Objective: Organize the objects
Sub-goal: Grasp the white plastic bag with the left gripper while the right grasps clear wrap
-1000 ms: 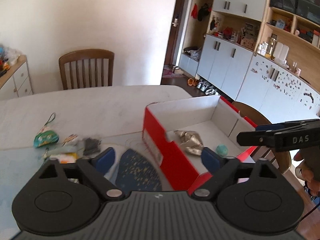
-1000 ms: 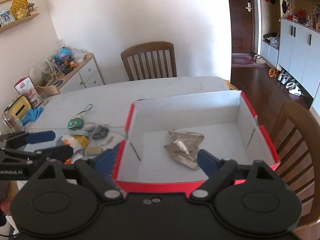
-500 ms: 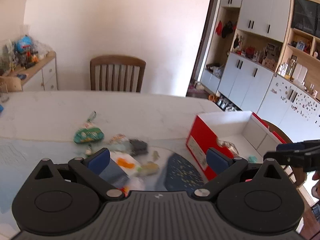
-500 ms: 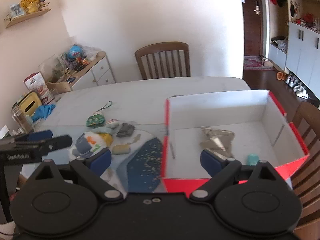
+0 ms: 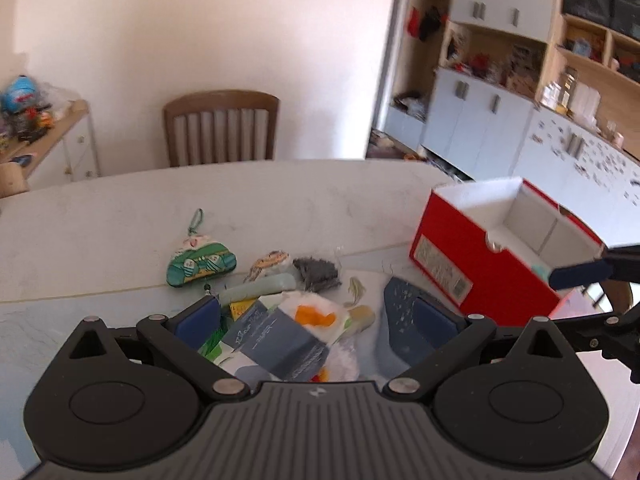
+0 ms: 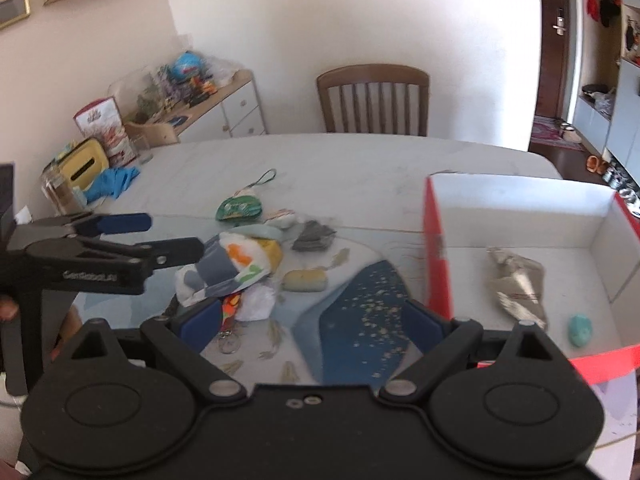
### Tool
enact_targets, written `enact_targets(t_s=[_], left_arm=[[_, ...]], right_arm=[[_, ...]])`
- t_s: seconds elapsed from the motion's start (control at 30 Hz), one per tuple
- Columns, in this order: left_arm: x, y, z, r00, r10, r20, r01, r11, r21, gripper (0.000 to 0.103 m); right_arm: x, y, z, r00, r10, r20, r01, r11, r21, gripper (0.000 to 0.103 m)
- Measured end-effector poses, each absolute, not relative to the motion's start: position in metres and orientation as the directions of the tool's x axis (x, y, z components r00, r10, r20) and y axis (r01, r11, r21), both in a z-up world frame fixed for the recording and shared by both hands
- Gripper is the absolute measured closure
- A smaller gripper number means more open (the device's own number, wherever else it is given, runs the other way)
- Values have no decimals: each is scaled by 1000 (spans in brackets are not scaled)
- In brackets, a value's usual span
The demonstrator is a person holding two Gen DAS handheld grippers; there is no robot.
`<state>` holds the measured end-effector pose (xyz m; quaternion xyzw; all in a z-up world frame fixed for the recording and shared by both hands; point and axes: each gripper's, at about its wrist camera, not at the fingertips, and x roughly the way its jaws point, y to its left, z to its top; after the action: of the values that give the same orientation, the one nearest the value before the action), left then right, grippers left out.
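Observation:
A pile of small objects lies on the white table: a green pouch (image 5: 201, 265), a grey pouch (image 5: 317, 273), a tissue pack (image 5: 280, 338) and a yellowish bar (image 6: 305, 281). My left gripper (image 5: 316, 320) is open and empty, right over the tissue pack; it also shows in the right wrist view (image 6: 160, 236). A red box (image 5: 486, 266) stands to the right and holds a silver foil packet (image 6: 518, 286) and a small teal object (image 6: 580, 330). My right gripper (image 6: 316, 326) is open and empty, above the mat beside the box's left wall.
A wooden chair (image 5: 221, 128) stands at the far side of the table. A blue glove (image 6: 114, 182) and a yellow tissue box (image 6: 82, 164) sit at the table's left end. A sideboard with toys (image 6: 208, 110) is against the wall. Cabinets (image 5: 496, 120) line the right.
Both grippers have swung left, from the red box to the pile of objects. The left gripper now hangs over the tissue pack. Both stay open.

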<state>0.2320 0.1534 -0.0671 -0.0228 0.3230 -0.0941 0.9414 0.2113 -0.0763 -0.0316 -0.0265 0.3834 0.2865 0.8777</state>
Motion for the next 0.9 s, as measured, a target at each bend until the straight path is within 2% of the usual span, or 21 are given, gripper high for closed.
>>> enact_targets(t_s=[0.4,0.8,0.9], left_arm=[[281,169,-109,677,-267,-686,270,957,-106,0],[304,189,-137,600,-335,-726,240,941,-236,1],[305,194,-140,593,-348,-726,236,937,-256,8]], right_arm=[[229,-23,-78,455,484,-747,-596,789,148,9],[255,14,-114,397,501,-770,-615,767,182,16],[259,21,-120,385,501,-775,-623,761,183,19]])
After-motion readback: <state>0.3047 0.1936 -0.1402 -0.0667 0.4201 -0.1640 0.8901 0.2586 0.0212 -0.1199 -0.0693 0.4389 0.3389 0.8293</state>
